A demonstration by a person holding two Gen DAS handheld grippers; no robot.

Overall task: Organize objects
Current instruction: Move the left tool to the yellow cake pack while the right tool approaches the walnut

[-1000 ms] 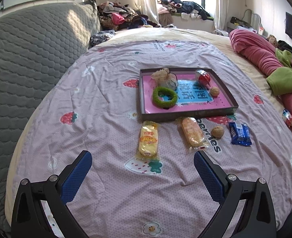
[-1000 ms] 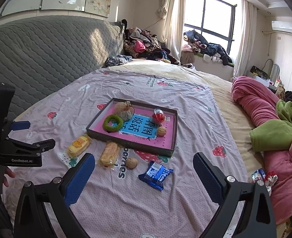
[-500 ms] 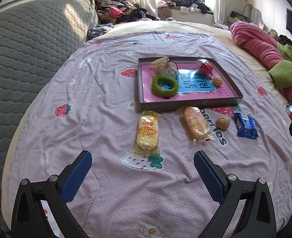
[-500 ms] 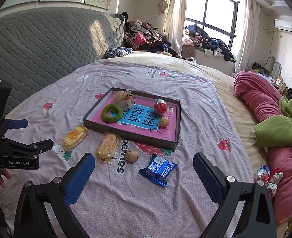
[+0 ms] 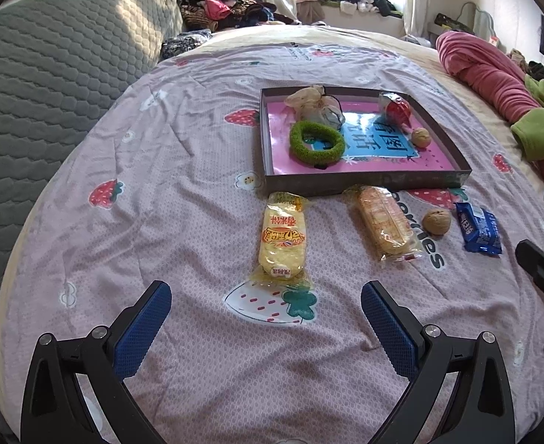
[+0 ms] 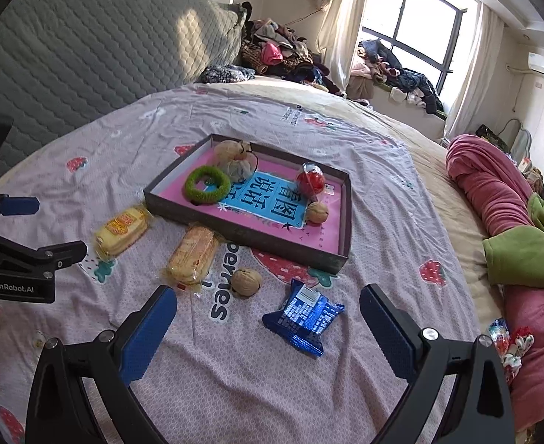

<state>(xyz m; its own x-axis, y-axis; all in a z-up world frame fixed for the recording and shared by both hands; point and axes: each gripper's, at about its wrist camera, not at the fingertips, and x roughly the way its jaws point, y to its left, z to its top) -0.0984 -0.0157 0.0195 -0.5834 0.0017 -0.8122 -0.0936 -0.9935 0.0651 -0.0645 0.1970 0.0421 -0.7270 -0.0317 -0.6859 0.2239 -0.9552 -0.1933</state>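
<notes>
A shallow dark tray (image 5: 364, 181) (image 6: 246, 235) with a pink floor lies on the bed. In it are a green ring (image 5: 317, 141), a cloth pouch (image 5: 318, 105), a red wrapped ball (image 5: 397, 110) and a walnut (image 5: 420, 137). In front of it lie a yellow snack pack (image 5: 282, 236) (image 6: 124, 228), an orange snack pack (image 5: 382, 218) (image 6: 194, 253), a loose walnut (image 5: 436, 222) (image 6: 246, 282) and a blue packet (image 5: 479, 226) (image 6: 305, 314). My left gripper (image 5: 266, 310) is open just short of the yellow pack. My right gripper (image 6: 268, 318) is open, close over the blue packet.
The pink strawberry bedsheet (image 5: 183, 192) covers the bed. A grey quilted headboard (image 5: 50, 74) stands at the left. Rolled pink and green blankets (image 6: 501, 203) lie at the right, with small wrapped sweets (image 6: 508, 340) beside them. Clothes pile up by the window (image 6: 401, 70).
Both grippers have moved forward and lower toward the items in front of the tray. Both stay open. No object has moved.
</notes>
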